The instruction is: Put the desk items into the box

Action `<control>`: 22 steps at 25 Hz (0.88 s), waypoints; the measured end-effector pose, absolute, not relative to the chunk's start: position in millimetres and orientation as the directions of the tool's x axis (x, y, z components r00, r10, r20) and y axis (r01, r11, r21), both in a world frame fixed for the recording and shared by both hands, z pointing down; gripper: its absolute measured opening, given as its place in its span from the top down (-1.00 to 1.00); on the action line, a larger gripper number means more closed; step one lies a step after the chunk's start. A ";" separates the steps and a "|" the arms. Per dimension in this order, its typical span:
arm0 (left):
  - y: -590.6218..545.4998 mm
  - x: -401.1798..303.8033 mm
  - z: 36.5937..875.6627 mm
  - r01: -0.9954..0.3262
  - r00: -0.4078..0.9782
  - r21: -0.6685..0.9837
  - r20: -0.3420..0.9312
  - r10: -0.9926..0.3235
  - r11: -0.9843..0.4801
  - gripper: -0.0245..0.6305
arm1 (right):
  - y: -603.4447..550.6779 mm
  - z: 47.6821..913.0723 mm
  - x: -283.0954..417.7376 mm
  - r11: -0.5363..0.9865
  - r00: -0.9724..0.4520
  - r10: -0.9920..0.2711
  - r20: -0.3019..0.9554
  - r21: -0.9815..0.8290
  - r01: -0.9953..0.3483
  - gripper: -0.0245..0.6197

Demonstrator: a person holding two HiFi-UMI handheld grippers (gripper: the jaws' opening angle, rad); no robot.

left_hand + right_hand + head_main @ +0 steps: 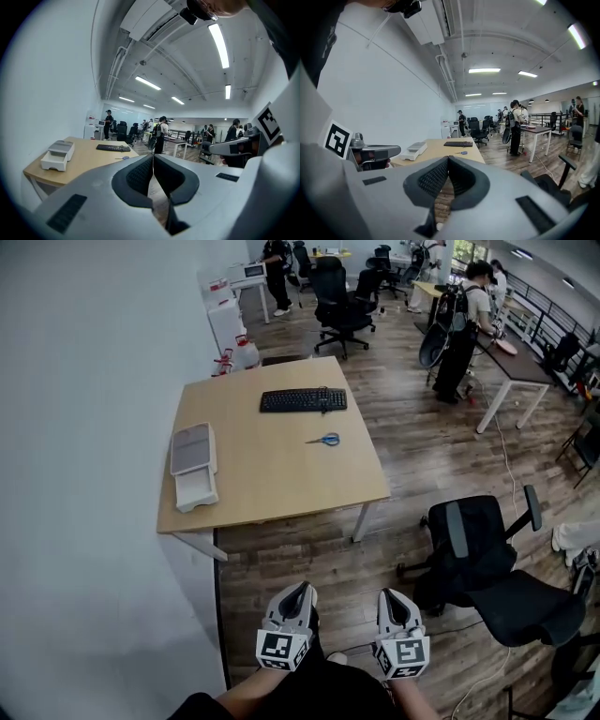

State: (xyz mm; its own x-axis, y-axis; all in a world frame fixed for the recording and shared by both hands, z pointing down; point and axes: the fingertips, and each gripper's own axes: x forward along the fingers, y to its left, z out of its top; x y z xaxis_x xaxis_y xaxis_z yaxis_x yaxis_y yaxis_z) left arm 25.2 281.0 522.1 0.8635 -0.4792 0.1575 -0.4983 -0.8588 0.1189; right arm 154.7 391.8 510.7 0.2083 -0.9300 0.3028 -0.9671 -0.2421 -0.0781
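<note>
Both grippers are hanging low over the floor, short of the desk (272, 479). The left gripper (303, 589) is showing its jaws pressed together on nothing, and the right gripper (389, 595) is likewise closed and empty. On the desk at twelve o'clock from them, the white box (194, 465) is sitting at the nine o'clock edge, blue scissors (323, 439) are lying toward three o'clock, and the keyboard (303, 400) is lying at eleven o'clock of them

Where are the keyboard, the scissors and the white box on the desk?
Keyboard (303, 400): head view, middle of its keys.
Scissors (323, 440): head view, middle, just left of the blue handles.
Box (193, 448): head view, on its grey top.
</note>
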 end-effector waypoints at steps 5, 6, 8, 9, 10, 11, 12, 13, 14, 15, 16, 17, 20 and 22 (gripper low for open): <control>217.4 71.9 525.8 -0.441 0.895 0.126 0.140 -0.424 -0.889 0.87 | 321.3 520.1 185.1 -0.211 0.183 -0.918 0.352 -0.042 -0.977 0.74; 205.2 77.5 527.2 -0.423 0.902 0.120 0.148 -0.405 -0.898 0.87 | 304.4 518.5 187.5 -0.208 0.186 -0.918 0.349 -0.025 -0.978 0.74; 180.7 85.3 528.4 -0.395 0.913 0.114 0.159 -0.376 -0.911 0.87 | 269.7 513.7 190.4 -0.199 0.184 -0.924 0.335 -0.010 -0.980 0.74; 168.8 88.7 526.7 -0.390 0.916 0.115 0.157 -0.370 -0.914 0.87 | 253.2 510.6 192.6 -0.192 0.179 -0.928 0.328 -0.009 -0.981 0.74; 157.4 92.0 523.9 -0.388 0.917 0.118 0.152 -0.369 -0.914 0.87 | 238.0 507.2 195.5 -0.186 0.173 -0.930 0.323 -0.008 -0.983 0.74; 146.4 94.9 520.9 -0.388 0.917 0.121 0.146 -0.370 -0.914 0.87 | 224.2 504.0 198.7 -0.182 0.170 -0.932 0.319 -0.007 -0.983 0.74; 136.1 97.5 518.6 -0.388 0.918 0.125 0.143 -0.371 -0.913 0.87 | 212.0 501.4 202.2 -0.181 0.170 -0.933 0.317 -0.005 -0.983 0.74; 126.9 100.0 517.4 -0.387 0.918 0.129 0.143 -0.369 -0.913 0.87 | 201.5 499.8 205.7 -0.183 0.174 -0.932 0.317 0.001 -0.983 0.74; 118.2 102.5 517.3 -0.385 0.919 0.134 0.144 -0.367 -0.913 0.87 | 192.1 499.1 209.1 -0.186 0.181 -0.930 0.319 0.015 -0.982 0.74; 109.8 104.7 517.7 -0.382 0.921 0.138 0.143 -0.364 -0.914 0.87 | 183.4 499.3 212.0 -0.189 0.190 -0.927 0.323 0.033 -0.981 0.74; 101.8 106.5 518.0 -0.378 0.922 0.143 0.141 -0.360 -0.915 0.87 | 175.1 499.6 214.3 -0.192 0.197 -0.923 0.329 0.049 -0.980 0.74; 94.6 107.8 518.1 -0.374 0.925 0.148 0.139 -0.355 -0.916 0.87 | 167.4 499.7 216.0 -0.194 0.203 -0.920 0.335 0.058 -0.979 0.74; 74.4 107.9 518.6 -0.359 0.931 0.161 0.134 -0.340 -0.919 0.87 | 143.5 500.5 218.4 -0.196 0.207 -0.912 0.353 0.068 -0.978 0.74; 59.5 106.3 520.9 -0.359 0.931 0.165 0.135 -0.340 -0.919 0.87 | 125.2 503.3 218.6 -0.191 0.196 -0.910 0.366 0.050 -0.980 0.74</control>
State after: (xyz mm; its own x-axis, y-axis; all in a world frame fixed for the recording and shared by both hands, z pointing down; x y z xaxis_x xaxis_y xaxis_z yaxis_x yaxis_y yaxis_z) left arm 106.3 59.5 520.9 0.9307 -0.3398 0.1351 -0.3593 -0.9186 0.1649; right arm 218.6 125.2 503.3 0.1957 -0.9098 0.3660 -0.9804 -0.1906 0.0503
